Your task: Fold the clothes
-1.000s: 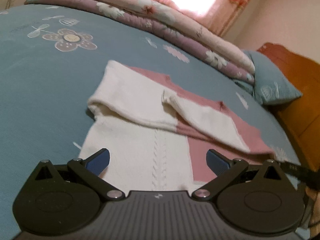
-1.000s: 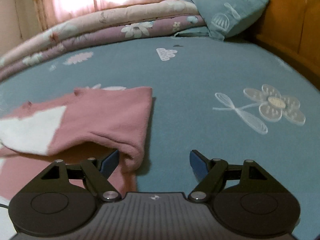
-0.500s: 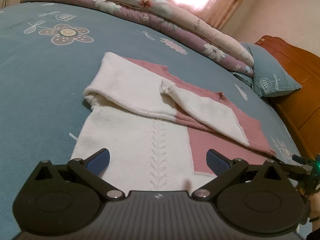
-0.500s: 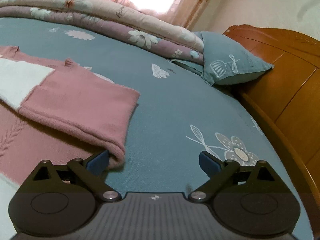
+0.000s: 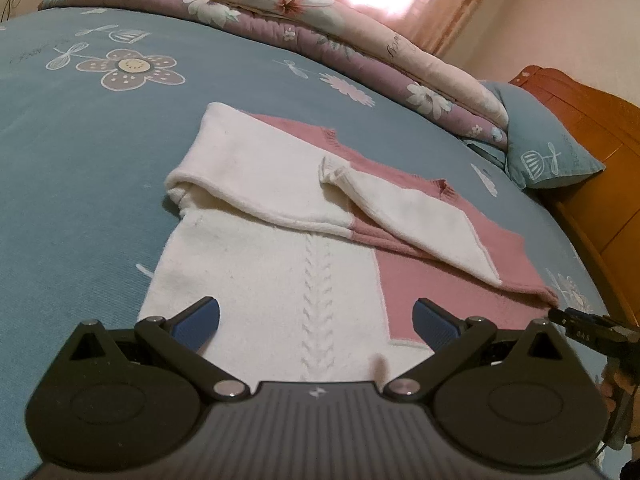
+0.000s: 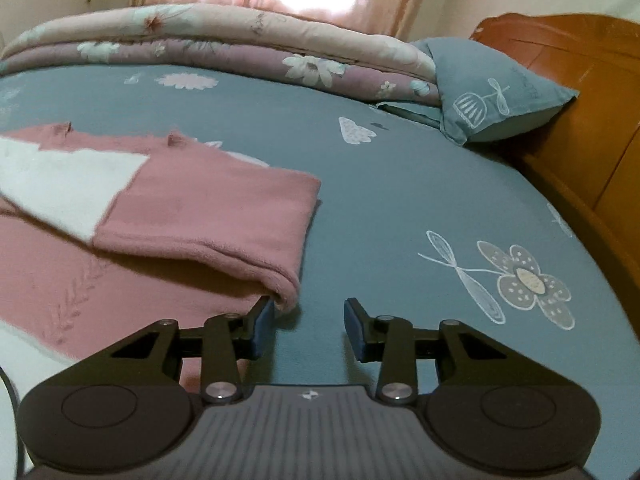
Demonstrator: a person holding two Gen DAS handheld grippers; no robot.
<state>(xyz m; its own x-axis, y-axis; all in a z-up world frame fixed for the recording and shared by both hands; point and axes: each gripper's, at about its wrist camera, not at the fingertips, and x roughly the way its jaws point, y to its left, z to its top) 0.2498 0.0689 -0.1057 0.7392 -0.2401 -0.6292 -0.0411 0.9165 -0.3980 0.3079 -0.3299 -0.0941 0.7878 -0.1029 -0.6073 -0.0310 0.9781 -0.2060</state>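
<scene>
A white and pink knit sweater point(image 5: 280, 280) lies flat on the blue bed sheet, both sleeves folded across its chest. My left gripper point(image 5: 316, 322) is open and empty, hovering over the sweater's hem, fingers spanning the white panel and the pink one. In the right wrist view the sweater's folded pink sleeve point(image 6: 224, 216) lies at left. My right gripper point(image 6: 310, 328) is partly open and empty, its left fingertip point(image 6: 262, 320) right at the sleeve's corner fold, the right one over bare sheet. The right gripper's tip also shows in the left wrist view point(image 5: 580, 324).
A folded floral quilt point(image 5: 320, 28) runs along the far side of the bed. A blue pillow point(image 6: 488, 96) leans on the wooden headboard point(image 6: 580, 92) at right. The blue sheet point(image 6: 420, 200) has flower prints.
My right gripper's jaws have narrowed and it has swung back to face the sleeve's corner. My left gripper stays over the hem with only a slight shift of view.
</scene>
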